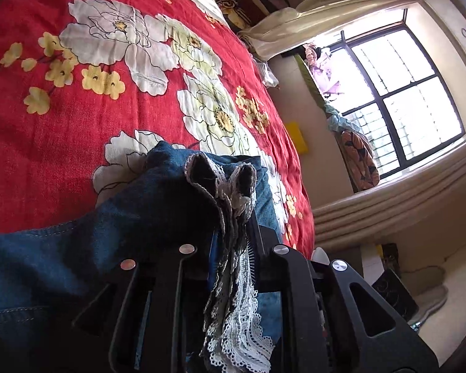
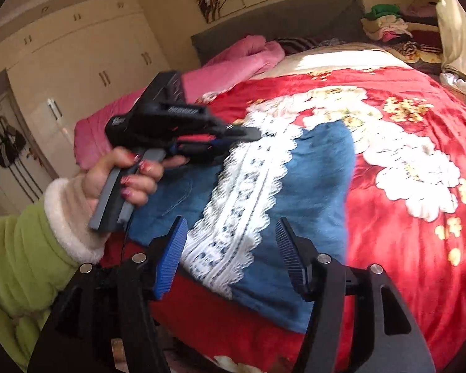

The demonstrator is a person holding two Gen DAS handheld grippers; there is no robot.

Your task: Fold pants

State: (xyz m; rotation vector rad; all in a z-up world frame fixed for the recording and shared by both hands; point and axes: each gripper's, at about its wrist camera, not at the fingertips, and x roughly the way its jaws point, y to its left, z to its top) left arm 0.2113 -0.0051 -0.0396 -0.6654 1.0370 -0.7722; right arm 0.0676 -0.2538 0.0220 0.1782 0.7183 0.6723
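Observation:
The pants (image 2: pixel 310 186) are blue denim with a white lace trim (image 2: pixel 239 205) and lie on a red flowered bedspread (image 2: pixel 404 217). In the left wrist view my left gripper (image 1: pixel 233 233) is shut on a bunched fold of the pants (image 1: pixel 139 217), with lace (image 1: pixel 236 310) hanging between its jaws. The right wrist view shows that same left gripper (image 2: pixel 248 133) held in a hand above the far end of the pants. My right gripper (image 2: pixel 230 255) is open and empty, hovering over the near end of the pants and the lace strip.
A pink blanket (image 2: pixel 233 65) lies at the bed's far left by the grey headboard (image 2: pixel 279 15). Cream wardrobes (image 2: pixel 77 62) stand on the left. A window (image 1: pixel 404 99) with curtains is beyond the bed's right edge. A clothes pile (image 2: pixel 394 28) sits at the back right.

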